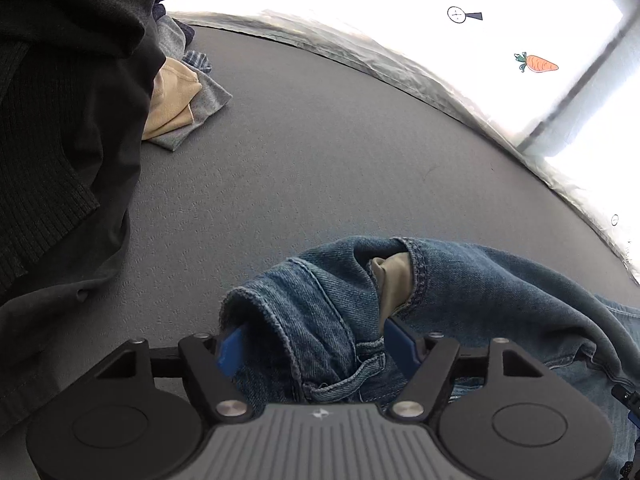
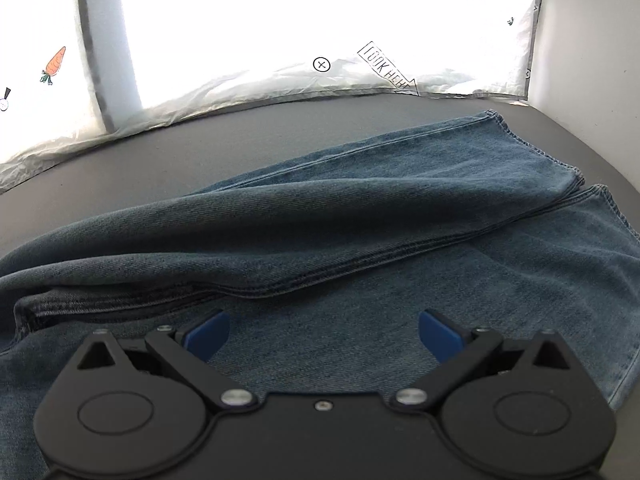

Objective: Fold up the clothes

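the jeans' waistband lies between the left gripper fingers, apart around it; legs run rightward under the right gripper, fingers wide apart.

Jeans faded mid-blue denim, darker stitched seams; pale beige pocket lining showing at waistband. Surface beneath plain dark grey, fine speckled texture. Left gripper black body, blue pads. Right gripper black, blue pads too. Heap at surface's far left edge: tan garment, grey cloth, blue-white check fabric. Black ribbed knit and charcoal cloth along left edge. White sheet along far edge, grey border, orange carrot print with green leaves, black lettering.
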Available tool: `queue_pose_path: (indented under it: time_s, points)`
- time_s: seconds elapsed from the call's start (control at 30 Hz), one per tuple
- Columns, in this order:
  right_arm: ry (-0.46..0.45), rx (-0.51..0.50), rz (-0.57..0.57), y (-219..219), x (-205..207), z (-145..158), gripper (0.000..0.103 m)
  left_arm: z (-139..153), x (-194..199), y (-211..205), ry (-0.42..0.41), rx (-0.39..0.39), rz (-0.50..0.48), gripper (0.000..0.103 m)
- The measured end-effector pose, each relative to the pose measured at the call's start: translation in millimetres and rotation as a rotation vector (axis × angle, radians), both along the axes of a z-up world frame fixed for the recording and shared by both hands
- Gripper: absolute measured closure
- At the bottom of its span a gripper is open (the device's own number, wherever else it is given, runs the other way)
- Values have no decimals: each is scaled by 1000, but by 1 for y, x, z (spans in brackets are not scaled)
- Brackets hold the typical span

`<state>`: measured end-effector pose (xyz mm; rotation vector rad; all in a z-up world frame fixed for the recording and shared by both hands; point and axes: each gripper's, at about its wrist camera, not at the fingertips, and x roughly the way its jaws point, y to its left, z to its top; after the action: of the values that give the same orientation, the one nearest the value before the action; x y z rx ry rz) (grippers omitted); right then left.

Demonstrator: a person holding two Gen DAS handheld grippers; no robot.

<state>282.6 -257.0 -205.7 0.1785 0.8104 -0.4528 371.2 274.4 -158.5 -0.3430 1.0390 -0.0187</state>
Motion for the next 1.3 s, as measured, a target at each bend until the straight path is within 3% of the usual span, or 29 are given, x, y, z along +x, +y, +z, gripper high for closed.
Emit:
queue_pose_path:
  time_s: [0.17,0.3,0.4,0.47,0.5,0.67,0.97,1.13,1.3]
  points:
    - [43,-31,71,27,13,3,1,-10,8,5,-15,-104,21,32]
    - [68,-52,104,31,20,2,1,-14,8,3,-35,-109,39,33]
    - [70,-36,82,29,26,1,1,-14,6,5,-37,-91,57,48]
    - [75,-37,79,29,31,0,0,-15,5,8,-44,-99,66,70]
    - [78,-42,79,30,34,0,0,-15,5,10,-50,-113,71,75]
    - [81,-45,79,31,45,0,1,-14,7,6,-80,-88,106,84]
    - [77,-51,76,28,56,5,1,-1,41,-6,-101,31,145,87]
    - [75,-61,59,23,57,8,1,8,81,2,-126,18,142,89]
    - [69,-67,17,13,53,11,1,6,116,-8,-119,79,104,92]
